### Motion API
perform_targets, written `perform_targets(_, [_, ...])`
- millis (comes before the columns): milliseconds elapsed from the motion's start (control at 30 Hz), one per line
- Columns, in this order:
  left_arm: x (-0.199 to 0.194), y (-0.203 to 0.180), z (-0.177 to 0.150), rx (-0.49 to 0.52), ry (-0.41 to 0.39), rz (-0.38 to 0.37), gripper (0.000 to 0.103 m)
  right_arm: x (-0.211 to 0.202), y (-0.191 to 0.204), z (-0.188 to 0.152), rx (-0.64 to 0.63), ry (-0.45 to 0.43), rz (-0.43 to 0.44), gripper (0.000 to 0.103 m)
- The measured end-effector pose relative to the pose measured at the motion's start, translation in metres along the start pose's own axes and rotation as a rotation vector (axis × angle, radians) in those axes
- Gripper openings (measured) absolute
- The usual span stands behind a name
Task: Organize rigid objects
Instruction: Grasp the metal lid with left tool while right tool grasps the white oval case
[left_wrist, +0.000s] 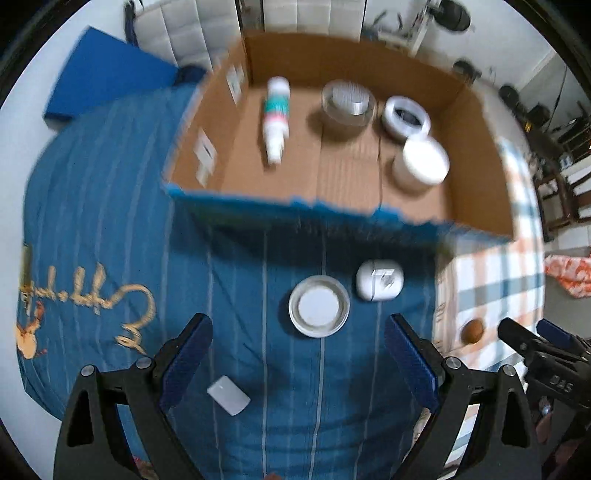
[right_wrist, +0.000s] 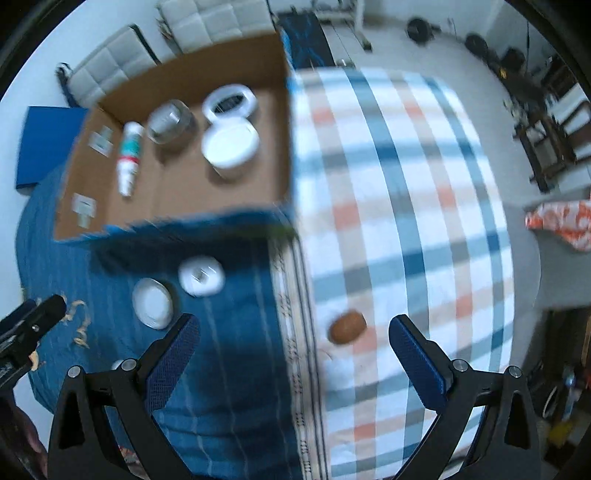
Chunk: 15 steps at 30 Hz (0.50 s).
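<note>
On the blue cloth just in front of the cardboard box (left_wrist: 332, 177), four loose things remain for sorting: a shallow round lid (left_wrist: 319, 306), a small white case (left_wrist: 378, 279) touching distance to its right, a little white block (left_wrist: 228, 395) nearer the camera, and — off on the checked cloth to the box's right-front — a brown egg-shaped thing (right_wrist: 347, 327). Inside the box already lie a bottle (left_wrist: 276, 118) on its side, a clear jar (left_wrist: 346, 105), a white ring-shaped tub (left_wrist: 406, 117) and a capped white tub (left_wrist: 421, 162). The left hand-held gripper (left_wrist: 298, 345) hangs over the blue cloth with its jaws spread wide and nothing between them, the lid just beyond its tips. The right hand-held gripper (right_wrist: 294, 347) is likewise released and empty, the brown thing lying between its fingers' lines but not touched. The lid looks light, stiff and smooth, probably slick at its rim; pinching it across the rim from above seems the surest hold, since it lies flat and low. The case is rounded and likely to squirt out of a loose grip — take it across its flatter sides. The brown thing, being oval, may roll; grip it across its short middle, gently, as I cannot tell how fragile it is. Motion blur hides finer detail.
</note>
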<state>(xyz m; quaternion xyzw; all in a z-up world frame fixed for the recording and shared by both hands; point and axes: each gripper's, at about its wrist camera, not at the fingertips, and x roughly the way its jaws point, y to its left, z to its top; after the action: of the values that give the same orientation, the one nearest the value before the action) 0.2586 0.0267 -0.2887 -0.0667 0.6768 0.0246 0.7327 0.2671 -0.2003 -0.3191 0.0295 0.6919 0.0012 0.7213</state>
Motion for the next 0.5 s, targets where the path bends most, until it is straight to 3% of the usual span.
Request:
perform_targets(200, [0.071, -0.014, 0.004, 0.018, 0.113, 0.023, 0.095, 0.057, -0.001, -0.006, 0.048, 0.077, 0.055, 0.103])
perform_targets(367, [0.111, -0.026, 0.005, 0.051, 0.177, 0.031, 0.095, 0.078, 0.008, -0.005, 0.076, 0.097, 0.077, 0.103])
perform_targets(400, [0.117, -0.027, 0.005, 0.060, 0.185, 0.039, 0.092, 0.080, 0.010, -0.004, 0.079, 0.099, 0.082, 0.103])
perform_targets(433, [0.122, -0.027, 0.004, 0.067, 0.186, 0.050, 0.074, 0.081, 0.012, -0.004, 0.081, 0.098, 0.086, 0.103])
perform_targets(467, [0.124, -0.025, 0.003, 0.065, 0.184, 0.042, 0.062, 0.083, 0.014, -0.001, 0.081, 0.098, 0.088, 0.103])
perform_targets(500, [0.125, -0.022, 0.001, 0.056, 0.183, 0.044, 0.063, 0.083, 0.018, 0.000, 0.079, 0.095, 0.092, 0.103])
